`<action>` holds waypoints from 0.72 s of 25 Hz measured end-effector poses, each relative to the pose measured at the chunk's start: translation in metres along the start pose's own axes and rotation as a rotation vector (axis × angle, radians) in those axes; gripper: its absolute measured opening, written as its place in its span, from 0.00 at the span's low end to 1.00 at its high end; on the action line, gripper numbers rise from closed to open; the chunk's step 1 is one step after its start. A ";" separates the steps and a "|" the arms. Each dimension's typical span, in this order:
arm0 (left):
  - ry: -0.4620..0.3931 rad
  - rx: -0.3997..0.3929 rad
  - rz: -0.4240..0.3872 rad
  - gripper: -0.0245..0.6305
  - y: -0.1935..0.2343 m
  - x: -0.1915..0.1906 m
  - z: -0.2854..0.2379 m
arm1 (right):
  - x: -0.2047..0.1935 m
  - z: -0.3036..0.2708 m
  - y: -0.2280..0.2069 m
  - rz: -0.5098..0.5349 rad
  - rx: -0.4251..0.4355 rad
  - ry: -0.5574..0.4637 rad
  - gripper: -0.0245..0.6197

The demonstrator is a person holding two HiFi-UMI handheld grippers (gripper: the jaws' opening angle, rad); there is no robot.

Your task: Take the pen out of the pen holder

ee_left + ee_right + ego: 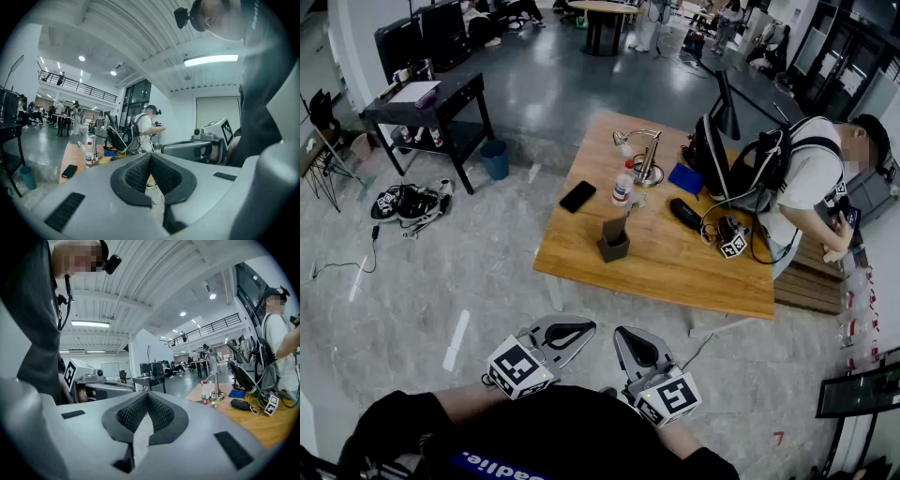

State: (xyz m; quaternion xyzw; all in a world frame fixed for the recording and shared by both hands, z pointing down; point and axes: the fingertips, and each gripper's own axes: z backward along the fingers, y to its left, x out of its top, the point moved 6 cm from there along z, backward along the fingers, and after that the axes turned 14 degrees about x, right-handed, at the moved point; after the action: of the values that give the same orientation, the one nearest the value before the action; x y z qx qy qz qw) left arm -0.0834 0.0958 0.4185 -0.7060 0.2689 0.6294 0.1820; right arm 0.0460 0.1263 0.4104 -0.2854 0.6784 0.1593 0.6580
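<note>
A dark grey pen holder (613, 244) stands near the front edge of the wooden table (675, 267), and a pen (626, 221) sticks up out of it. Both grippers hang low and close to my body, far short of the table. My left gripper (572, 327) (151, 159) has its jaws together with nothing between them. My right gripper (628, 338) (147, 397) sits beside it, also shut and empty. Neither gripper view shows the pen holder.
On the table are a black phone (577, 196), a water bottle (622, 186), a desk lamp (645, 155), a blue pad (685, 178) and a spare marker-cube gripper (731, 243). A person (806, 178) leans at its right end. A black side table (431, 108) and blue bin (495, 159) stand at the left.
</note>
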 end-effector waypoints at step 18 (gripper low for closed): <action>0.041 0.080 -0.028 0.05 -0.002 -0.006 -0.034 | 0.000 0.018 -0.025 -0.018 0.054 -0.041 0.05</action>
State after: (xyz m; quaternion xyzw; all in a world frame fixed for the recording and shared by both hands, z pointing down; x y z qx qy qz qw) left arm -0.0555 0.0785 0.4294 -0.7144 0.2878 0.6011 0.2133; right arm 0.0752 0.1172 0.4127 -0.2703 0.6663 0.1408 0.6806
